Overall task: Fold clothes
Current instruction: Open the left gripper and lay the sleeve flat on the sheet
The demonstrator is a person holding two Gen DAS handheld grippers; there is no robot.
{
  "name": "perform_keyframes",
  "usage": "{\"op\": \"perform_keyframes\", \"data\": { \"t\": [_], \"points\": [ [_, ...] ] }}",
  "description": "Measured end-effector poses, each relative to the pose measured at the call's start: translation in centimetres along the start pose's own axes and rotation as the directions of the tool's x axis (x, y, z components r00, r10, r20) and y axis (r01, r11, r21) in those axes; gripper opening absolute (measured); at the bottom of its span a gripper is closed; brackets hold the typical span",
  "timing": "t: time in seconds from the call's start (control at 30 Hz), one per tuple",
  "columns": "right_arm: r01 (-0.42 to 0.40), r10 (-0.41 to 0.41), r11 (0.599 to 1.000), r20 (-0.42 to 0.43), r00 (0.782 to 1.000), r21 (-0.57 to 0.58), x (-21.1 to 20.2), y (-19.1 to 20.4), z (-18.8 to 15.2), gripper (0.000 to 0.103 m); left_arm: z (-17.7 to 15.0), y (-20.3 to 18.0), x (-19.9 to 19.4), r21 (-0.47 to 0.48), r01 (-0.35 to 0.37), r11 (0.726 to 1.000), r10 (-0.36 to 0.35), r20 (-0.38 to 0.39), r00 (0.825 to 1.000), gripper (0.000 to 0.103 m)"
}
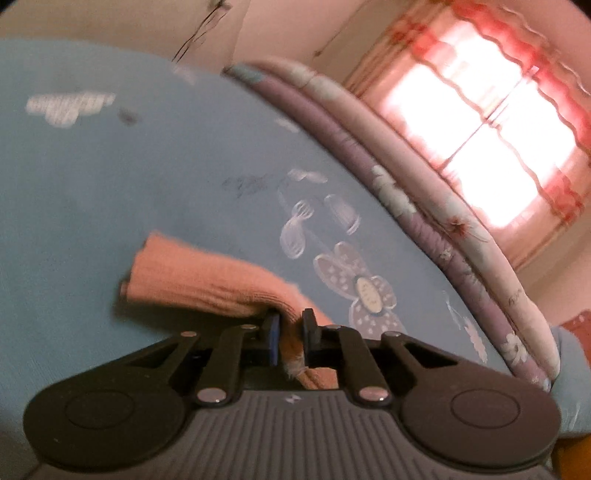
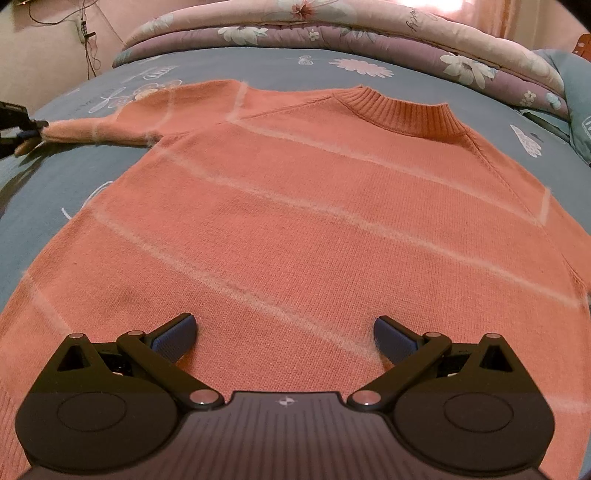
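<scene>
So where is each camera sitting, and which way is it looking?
Left wrist: sits on the left gripper, looks low across the blue bedsheet toward the window; its fingers pinch the sleeve cuff.
Right wrist: sits on the right gripper, looks down over the orange sweater toward the folded quilts; jaws wide open.
Shared: sweater, sheet, quilts; the left gripper shows at the right view's left edge.

There is one orange sweater [image 2: 295,221] with two sleeves on the one blue bedsheet [image 2: 44,192], two folded quilts [image 2: 332,40] along its far edge, two grippers [image 2: 284,332], and one curtained window [image 1: 480,122].
</scene>
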State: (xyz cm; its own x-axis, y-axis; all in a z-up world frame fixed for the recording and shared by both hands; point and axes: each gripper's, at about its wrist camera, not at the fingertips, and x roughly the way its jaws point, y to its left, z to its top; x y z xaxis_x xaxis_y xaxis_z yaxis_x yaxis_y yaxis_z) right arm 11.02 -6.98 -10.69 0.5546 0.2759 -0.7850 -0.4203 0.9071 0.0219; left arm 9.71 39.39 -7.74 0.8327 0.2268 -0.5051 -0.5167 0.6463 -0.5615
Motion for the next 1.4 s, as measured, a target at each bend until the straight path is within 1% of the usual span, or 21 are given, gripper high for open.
{"op": "perform_keyframes", "data": {
  "t": [0.03,0.1,0.2,0.27,0.37,0.43,0.47,0.57,0.63,0.67,0.7,0.77,0.83,0.93,1.03,1.13,1.23,1.27,1.33,1.37,1.4],
  "points": [
    [0.0,0.0,1.0,0.0,1.0,0.0,0.0,0.0,0.0,0.103,0.2,-0.5,-0.3,0.028,-0.013,1.0,0.013,0.003,1.0,0.009],
    [-0.001,0.001,1.0,0.001,1.0,0.0,0.0,0.0,0.0,0.103,0.1,-0.6,0.1,0.045,-0.075,0.996,0.077,-0.039,0.996,0.01],
    [-0.002,0.002,1.0,0.003,1.0,-0.001,0.0,0.0,-0.1,0.103,-0.3,-0.1,1.3,0.06,-0.183,0.981,0.19,-0.124,0.974,0.018],
    [-0.006,0.006,1.0,0.007,1.0,-0.004,0.0,-0.1,-0.1,0.103,-0.8,0.4,1.4,0.073,-0.227,0.971,0.236,-0.156,0.959,0.02],
    [-0.013,0.013,1.0,0.012,1.0,-0.009,-0.1,-0.2,-0.2,0.103,-1.2,0.3,0.1,0.102,-0.278,0.955,0.289,-0.122,0.95,0.018],
    [-0.017,0.017,1.0,0.014,1.0,-0.013,-0.1,-0.3,-0.2,0.103,-1.0,-0.1,-0.8,0.153,-0.351,0.924,0.364,-0.062,0.929,0.014],
    [-0.019,0.019,1.0,0.015,1.0,-0.014,-0.1,-0.3,-0.2,0.103,-0.6,-0.2,-1.2,0.171,-0.376,0.911,0.388,-0.043,0.921,0.019],
    [-0.023,0.023,1.0,0.023,0.999,-0.016,-0.1,-0.3,-0.3,0.103,0.8,0.9,-2.5,0.126,-0.39,0.912,0.397,-0.032,0.917,0.02],
    [-0.024,0.025,1.0,0.028,0.999,-0.017,-0.1,-0.4,-0.4,0.103,1.4,1.1,-2.8,0.101,-0.368,0.924,0.372,-0.024,0.928,0.022],
    [-0.024,0.024,1.0,0.028,0.999,-0.018,-0.1,-0.4,-0.4,0.103,1.6,1.1,-2.9,0.099,-0.338,0.936,0.342,-0.032,0.939,0.027],
    [-0.023,0.024,1.0,0.027,0.999,-0.018,-0.1,-0.4,-0.4,0.103,1.6,1.0,-2.9,0.098,-0.302,0.948,0.307,-0.038,0.951,0.028],
    [-0.022,0.022,1.0,0.022,1.0,-0.018,0.0,-0.4,-0.3,0.103,1.0,0.0,-2.2,0.129,-0.231,0.964,0.239,-0.054,0.969,0.031],
    [-0.019,0.019,1.0,0.018,1.0,-0.017,-0.1,-0.3,-0.2,0.103,0.2,-1.6,-0.6,0.189,-0.157,0.969,0.178,-0.1,0.979,0.032],
    [-0.016,0.016,1.0,0.013,1.0,-0.017,-0.1,-0.2,-0.1,0.103,-1.3,-4.2,1.5,0.276,-0.055,0.96,0.103,-0.163,0.981,0.032],
    [-0.013,0.013,1.0,0.008,1.0,-0.017,-0.1,-0.1,-0.1,0.103,-3.0,-7.1,3.3,0.378,0.024,0.925,0.062,-0.212,0.975,0.033],
    [-0.013,0.013,1.0,0.005,1.0,-0.016,0.0,-0.1,0.0,0.103,-4.7,-9.2,5.5,0.503,-0.011,0.864,0.137,-0.214,0.967,0.035],
    [-0.015,0.015,1.0,0.01,1.0,-0.017,-0.1,-0.1,-0.1,0.103,-5.8,-10.6,7.2,0.602,-0.096,0.793,0.22,-0.136,0.966,0.042],
    [-0.015,0.015,1.0,0.012,1.0,-0.017,-0.1,-0.1,-0.2,0.103,-5.6,-11.0,7.7,0.606,-0.115,0.787,0.239,-0.128,0.962,0.043],
    [-0.017,0.018,1.0,0.015,1.0,-0.018,-0.1,-0.2,-0.3,0.103,-4.9,-11.7,8.1,0.587,-0.134,0.798,0.265,-0.143,0.953,0.04],
    [-0.02,0.02,1.0,0.017,1.0,-0.019,-0.2,-0.3,-0.3,0.103,-4.6,-12.2,7.9,0.578,-0.131,0.805,0.267,-0.157,0.951,0.035],
    [-0.02,0.021,1.0,0.019,1.0,-0.019,-0.1,-0.3,-0.3,0.103,-4.5,-12.7,7.4,0.57,-0.115,0.814,0.25,-0.165,0.954,0.035]
  ]
}}
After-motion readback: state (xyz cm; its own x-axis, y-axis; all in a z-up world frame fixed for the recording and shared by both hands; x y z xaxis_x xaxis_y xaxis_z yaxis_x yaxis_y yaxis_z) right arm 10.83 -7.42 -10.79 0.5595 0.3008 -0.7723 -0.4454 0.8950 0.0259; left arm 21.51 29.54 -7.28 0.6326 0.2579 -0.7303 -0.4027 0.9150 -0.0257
